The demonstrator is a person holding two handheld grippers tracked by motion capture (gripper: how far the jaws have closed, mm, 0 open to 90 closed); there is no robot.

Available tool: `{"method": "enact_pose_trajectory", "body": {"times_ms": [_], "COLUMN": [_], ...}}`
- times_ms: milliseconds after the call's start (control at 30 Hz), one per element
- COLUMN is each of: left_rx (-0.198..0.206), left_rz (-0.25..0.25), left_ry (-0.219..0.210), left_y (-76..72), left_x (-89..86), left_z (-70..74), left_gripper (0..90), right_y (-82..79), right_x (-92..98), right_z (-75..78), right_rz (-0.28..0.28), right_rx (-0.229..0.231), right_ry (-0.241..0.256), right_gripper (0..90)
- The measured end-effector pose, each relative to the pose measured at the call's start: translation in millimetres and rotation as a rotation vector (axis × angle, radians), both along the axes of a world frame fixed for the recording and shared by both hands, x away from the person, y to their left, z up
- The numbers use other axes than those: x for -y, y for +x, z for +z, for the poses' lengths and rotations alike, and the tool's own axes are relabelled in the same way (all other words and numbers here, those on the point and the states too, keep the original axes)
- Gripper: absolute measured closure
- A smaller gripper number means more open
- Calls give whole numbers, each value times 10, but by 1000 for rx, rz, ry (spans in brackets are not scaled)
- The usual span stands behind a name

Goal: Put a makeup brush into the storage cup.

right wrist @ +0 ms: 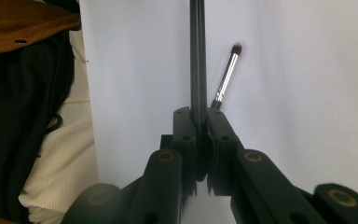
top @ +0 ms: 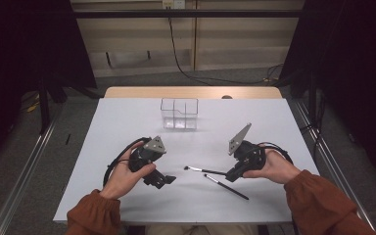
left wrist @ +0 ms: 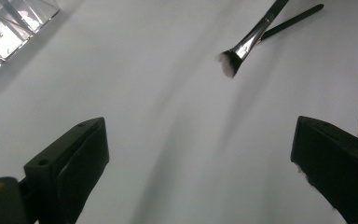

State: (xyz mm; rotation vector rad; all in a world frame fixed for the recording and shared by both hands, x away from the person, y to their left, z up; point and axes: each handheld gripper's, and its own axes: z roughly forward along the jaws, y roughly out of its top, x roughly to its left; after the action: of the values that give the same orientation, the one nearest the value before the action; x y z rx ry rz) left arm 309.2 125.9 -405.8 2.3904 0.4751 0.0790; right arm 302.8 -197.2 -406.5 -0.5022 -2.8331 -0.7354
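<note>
A black-handled brush (top: 203, 170) with a fluffy head (left wrist: 228, 63) points left across the white table (top: 127, 127). My right gripper (top: 231, 175) is shut on its handle (right wrist: 196, 56). A second, thinner brush (top: 227, 186) with a silver ferrule and a small tip (right wrist: 228, 74) lies on the table beside and below those jaws; its dark handle (left wrist: 293, 21) runs behind the first brush. My left gripper (top: 164, 180) is held low at the left, with its jaws (left wrist: 200, 158) wide open on bare table and the fluffy head ahead of them. A clear divided box (top: 179, 113) (left wrist: 9, 28) stands at the far middle.
The table's front edge (right wrist: 89, 116) runs close beside my right gripper, with the person's clothing (right wrist: 28, 116) past it. A wooden strip (top: 191, 92) borders the table's far edge. Metal rails (top: 24, 166) run along the floor on both sides.
</note>
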Motion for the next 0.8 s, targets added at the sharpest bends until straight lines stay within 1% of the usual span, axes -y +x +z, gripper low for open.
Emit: {"method": "enact_pose_trajectory", "body": {"times_ms": [67, 133, 167, 267, 333, 433, 500, 533, 667, 700, 767, 800], "left_rx": [9, 18, 21, 38, 39, 41, 32, 32, 27, 29, 29, 29], "left_rz": [7, 21, 20, 38, 52, 66, 66, 74, 91, 89, 99, 94], "left_ry": [6, -4, -7, -19, -29, -36, -42, -57, -78, -74, -81, -82], "left_y": [-2, -14, -21, -48, -68, -90, -96, -100, -113, -117, -135, -137], "left_x": [-25, -49, -63, -104, -133, -176, -203, -215, -266, -279, -298, -309], "left_z": [9, 23, 28, 20, -3, -42, -64, -75, -100, -102, -112, -118], "left_gripper": [43, 43, 42, 40, 38, 37, 38, 39, 37, 38, 38, 37], "right_y": [-13, -26, -36, -78, -93, -112, -124, -127, -136, -142, -145, -147], "right_x": [33, 62, 73, 96, 120, 153, 164, 167, 170, 168, 171, 177], "right_z": [-19, -34, -37, -24, -33, -73, -100, -105, -116, -125, -150, -156], "right_rz": [-12, -16, -15, -24, -34, -54, -63, -67, -90, -98, -123, -135], "right_rx": [-1, -6, -4, 7, 15, 14, 16, 17, 27, 32, 36, 36], "right_ry": [2, 3, 6, 19, 26, 34, 38, 46, 89, 97, 121, 130], "right_gripper": [840, 841, 841, 841, 840, 841, 841, 841, 841, 841, 841, 841]}}
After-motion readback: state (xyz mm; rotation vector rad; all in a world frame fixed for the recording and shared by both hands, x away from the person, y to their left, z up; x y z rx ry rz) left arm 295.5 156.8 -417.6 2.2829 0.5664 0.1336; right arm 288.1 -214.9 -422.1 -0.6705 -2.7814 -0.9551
